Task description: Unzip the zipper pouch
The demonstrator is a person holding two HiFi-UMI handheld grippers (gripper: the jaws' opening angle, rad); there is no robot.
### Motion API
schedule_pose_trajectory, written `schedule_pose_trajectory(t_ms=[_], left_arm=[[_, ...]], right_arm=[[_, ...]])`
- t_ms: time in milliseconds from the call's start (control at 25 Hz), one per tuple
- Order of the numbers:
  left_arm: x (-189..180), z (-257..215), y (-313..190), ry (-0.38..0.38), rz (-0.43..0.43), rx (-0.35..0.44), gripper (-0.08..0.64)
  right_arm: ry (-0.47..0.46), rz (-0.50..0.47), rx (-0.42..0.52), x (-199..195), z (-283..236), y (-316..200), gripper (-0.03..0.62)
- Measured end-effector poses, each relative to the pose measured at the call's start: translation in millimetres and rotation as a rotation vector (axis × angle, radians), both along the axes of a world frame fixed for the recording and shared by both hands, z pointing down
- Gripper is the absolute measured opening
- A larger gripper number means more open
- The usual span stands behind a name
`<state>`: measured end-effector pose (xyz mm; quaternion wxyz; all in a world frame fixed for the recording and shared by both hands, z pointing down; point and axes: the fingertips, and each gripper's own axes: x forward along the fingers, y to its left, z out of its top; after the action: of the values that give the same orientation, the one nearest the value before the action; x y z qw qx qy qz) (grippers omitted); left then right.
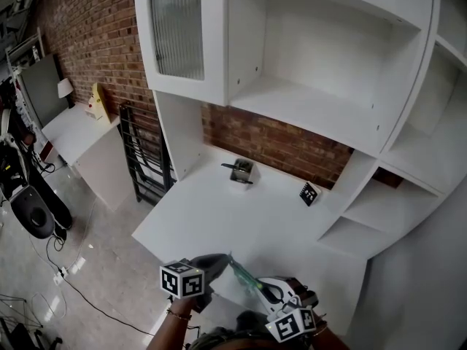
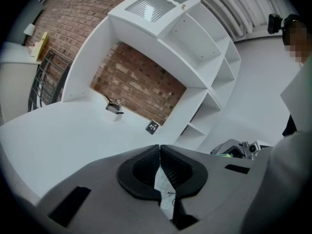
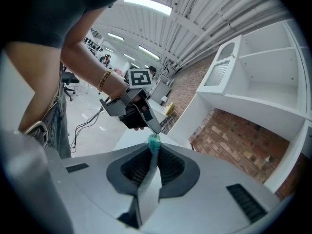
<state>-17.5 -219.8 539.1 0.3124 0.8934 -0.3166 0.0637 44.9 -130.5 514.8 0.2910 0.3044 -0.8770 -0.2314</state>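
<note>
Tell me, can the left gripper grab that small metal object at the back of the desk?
Probably not yet: the left gripper is shut on the pouch, which the right gripper grips too. Otherwise nothing on the desk stands before the metal object.

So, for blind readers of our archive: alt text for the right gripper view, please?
The right gripper is shut on a clear zipper pouch with a teal top edge, whose far end the left gripper pinches. White shelves and a brick wall stand at right.
</note>
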Motion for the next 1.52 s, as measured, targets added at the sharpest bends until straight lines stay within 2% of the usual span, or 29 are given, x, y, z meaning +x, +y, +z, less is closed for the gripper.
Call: schedule_pose_trajectory(t_ms=[520, 760, 1120, 1240, 1400, 1520], left_arm=[[-9, 2, 2, -0.008, -0.032, 0.001, 0.003], [-13, 5, 1, -0.050, -0.047, 0.017, 0.003], [-24, 8, -6, -0.017, -0.096, 0.006, 0.003], [-21, 7, -7, -0.039, -0.087, 0.027, 0.003], [-16, 4, -6, -0.088, -0.065, 0.095, 0.005], [-13, -3, -5, -0.041, -0.073, 0.121, 0.005]], right_arm=[[-0.017, 0.001, -0.012, 3, 0, 4, 0.030], [-0.026, 0.007, -0.017, 5, -1, 4, 0.031], [-0.052, 0.024, -0.018, 8, -5, -1, 0.031], [-0.057, 0.025, -0.018, 8, -5, -2, 0.030], [-0.075, 0.033, -0.024, 11, -7, -6, 0.031], [-0.067, 0.030, -0.017, 14, -8, -7, 0.029]])
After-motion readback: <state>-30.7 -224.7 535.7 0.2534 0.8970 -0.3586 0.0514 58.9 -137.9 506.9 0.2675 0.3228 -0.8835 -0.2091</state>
